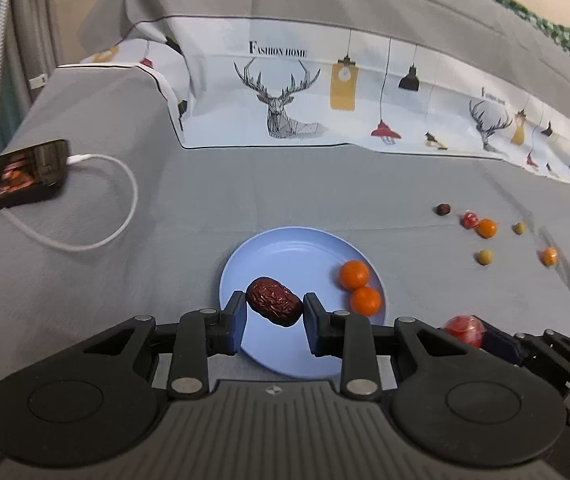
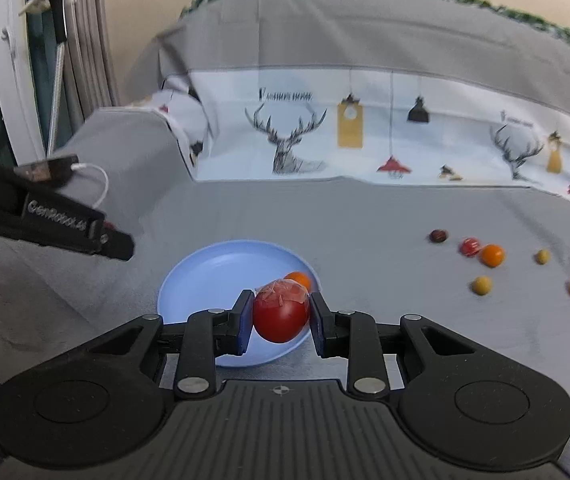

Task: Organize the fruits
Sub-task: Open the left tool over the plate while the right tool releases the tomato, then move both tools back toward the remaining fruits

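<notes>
My left gripper (image 1: 273, 307) is shut on a wrinkled dark red date (image 1: 273, 300), held above the near part of a light blue plate (image 1: 285, 248). Two small oranges (image 1: 354, 275) lie on the plate's right side. My right gripper (image 2: 281, 314) is shut on a red tomato-like fruit (image 2: 281, 312), hanging over the near right part of the same plate (image 2: 213, 268), with one orange (image 2: 299, 279) showing behind it. In the left wrist view that red fruit (image 1: 464, 330) shows at the lower right. The left gripper's body (image 2: 65, 224) reaches in from the left of the right wrist view.
Several loose fruits lie on the grey cloth to the right: a dark date (image 1: 442, 209), a red fruit (image 1: 469, 219), oranges (image 1: 486, 228) and greenish ones (image 1: 484, 257). A phone (image 1: 13, 176) with a white cable (image 1: 117, 208) lies at left. A deer-print cloth (image 1: 285, 108) covers the back.
</notes>
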`<state>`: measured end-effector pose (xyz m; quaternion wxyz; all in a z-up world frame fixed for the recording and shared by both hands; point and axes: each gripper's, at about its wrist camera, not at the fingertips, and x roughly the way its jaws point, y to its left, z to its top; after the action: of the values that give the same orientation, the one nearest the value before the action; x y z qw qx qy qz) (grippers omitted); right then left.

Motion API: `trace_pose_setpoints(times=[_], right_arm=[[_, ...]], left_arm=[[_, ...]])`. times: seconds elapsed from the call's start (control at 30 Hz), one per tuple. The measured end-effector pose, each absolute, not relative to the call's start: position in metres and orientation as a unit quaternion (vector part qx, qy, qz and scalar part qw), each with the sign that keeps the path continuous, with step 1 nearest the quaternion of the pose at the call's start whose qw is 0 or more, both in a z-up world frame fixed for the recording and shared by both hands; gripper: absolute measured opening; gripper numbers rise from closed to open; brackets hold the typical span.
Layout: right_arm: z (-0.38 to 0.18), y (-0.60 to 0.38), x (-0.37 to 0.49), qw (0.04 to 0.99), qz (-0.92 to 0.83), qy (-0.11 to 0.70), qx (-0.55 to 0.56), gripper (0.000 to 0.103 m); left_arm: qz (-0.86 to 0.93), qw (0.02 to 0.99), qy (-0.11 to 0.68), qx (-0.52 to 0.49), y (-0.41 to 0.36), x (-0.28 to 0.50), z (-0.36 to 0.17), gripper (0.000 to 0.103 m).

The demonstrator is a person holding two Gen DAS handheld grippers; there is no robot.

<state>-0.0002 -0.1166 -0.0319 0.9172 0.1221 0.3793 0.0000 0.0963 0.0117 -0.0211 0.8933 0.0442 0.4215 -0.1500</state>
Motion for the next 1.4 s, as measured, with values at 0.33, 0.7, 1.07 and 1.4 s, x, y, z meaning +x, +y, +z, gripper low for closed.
trace_pose_setpoints(times=[0.33, 0.7, 1.07, 1.4], right_arm=[[-0.093, -0.096, 0.069, 0.899, 0.029, 0.427, 0.094, 0.030], [-0.111, -0.091, 0.092, 0.894, 0.042, 0.439, 0.081, 0.073], [-0.036, -0.111, -0.021, 0.895, 0.060, 0.428, 0.108, 0.100], [0.003, -0.127, -0.073, 0.924, 0.033, 0.364, 0.115, 0.102]], left_arm=[[-0.157, 0.872, 0.458, 0.077, -0.012, 0.169, -0.083, 0.034], [-0.148, 0.872, 0.456, 0.097, -0.015, 0.195, -0.105, 0.094], [-0.123, 0.885, 0.438, 0.095, 0.021, 0.100, -0.038, 0.103], [-0.125, 0.881, 0.449, 0.085, 0.021, 0.028, -0.027, 0.102]])
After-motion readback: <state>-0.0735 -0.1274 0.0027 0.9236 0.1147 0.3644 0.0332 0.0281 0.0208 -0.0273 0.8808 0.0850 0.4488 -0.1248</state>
